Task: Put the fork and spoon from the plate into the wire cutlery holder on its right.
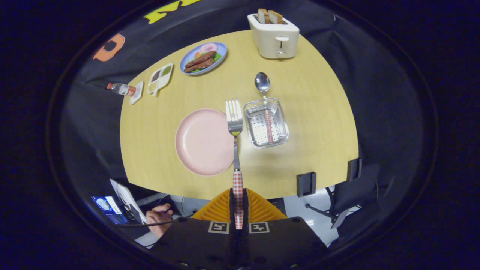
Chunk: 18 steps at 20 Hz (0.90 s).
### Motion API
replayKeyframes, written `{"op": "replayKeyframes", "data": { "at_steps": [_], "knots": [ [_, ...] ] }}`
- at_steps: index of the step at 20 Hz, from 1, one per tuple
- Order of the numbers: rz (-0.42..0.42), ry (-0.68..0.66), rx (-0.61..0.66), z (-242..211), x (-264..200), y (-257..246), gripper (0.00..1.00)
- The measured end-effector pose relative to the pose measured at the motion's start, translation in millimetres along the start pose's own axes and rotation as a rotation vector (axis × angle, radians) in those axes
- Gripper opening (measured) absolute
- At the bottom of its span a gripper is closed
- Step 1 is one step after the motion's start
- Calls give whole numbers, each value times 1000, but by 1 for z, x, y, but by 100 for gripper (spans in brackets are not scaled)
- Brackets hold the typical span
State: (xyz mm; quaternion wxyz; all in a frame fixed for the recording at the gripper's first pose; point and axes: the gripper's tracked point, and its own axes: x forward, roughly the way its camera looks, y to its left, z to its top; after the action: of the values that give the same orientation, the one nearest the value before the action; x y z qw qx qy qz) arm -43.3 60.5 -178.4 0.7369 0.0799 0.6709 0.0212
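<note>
My gripper (238,204) is shut on the red-checked handle of the fork (235,123), held high above the table. The fork's tines point away from me, hanging over the right rim of the empty pink plate (202,142). Just right of the fork stands the wire cutlery holder (279,122). The spoon (263,90) lies in it, its checked handle inside and its bowl sticking out over the far rim.
On the round wooden table (315,112) a white toaster (274,35) with bread stands at the back. A blue plate of food (203,58), a divided dish (160,77) and a bottle (122,89) sit at the far left. A person's hand (159,217) and chairs (352,187) are below.
</note>
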Motion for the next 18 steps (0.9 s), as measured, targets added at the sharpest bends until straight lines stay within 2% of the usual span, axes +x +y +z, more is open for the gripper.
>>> {"op": "replayKeyframes", "data": {
  "at_steps": [2, 6, 10, 13, 17, 18],
  "knots": [
    [-10, 40, 25, 1, -3, -15, 4],
    [-79, 140, -26, 4, 9, -45, 4],
    [-62, 233, -45, 12, 23, -49, 4],
    [-55, 310, -8, 19, 29, -46, 4],
    [-81, 357, 13, 33, 35, -47, 4],
    [-85, 365, 17, 34, 35, -44, 8]
  ]
}}
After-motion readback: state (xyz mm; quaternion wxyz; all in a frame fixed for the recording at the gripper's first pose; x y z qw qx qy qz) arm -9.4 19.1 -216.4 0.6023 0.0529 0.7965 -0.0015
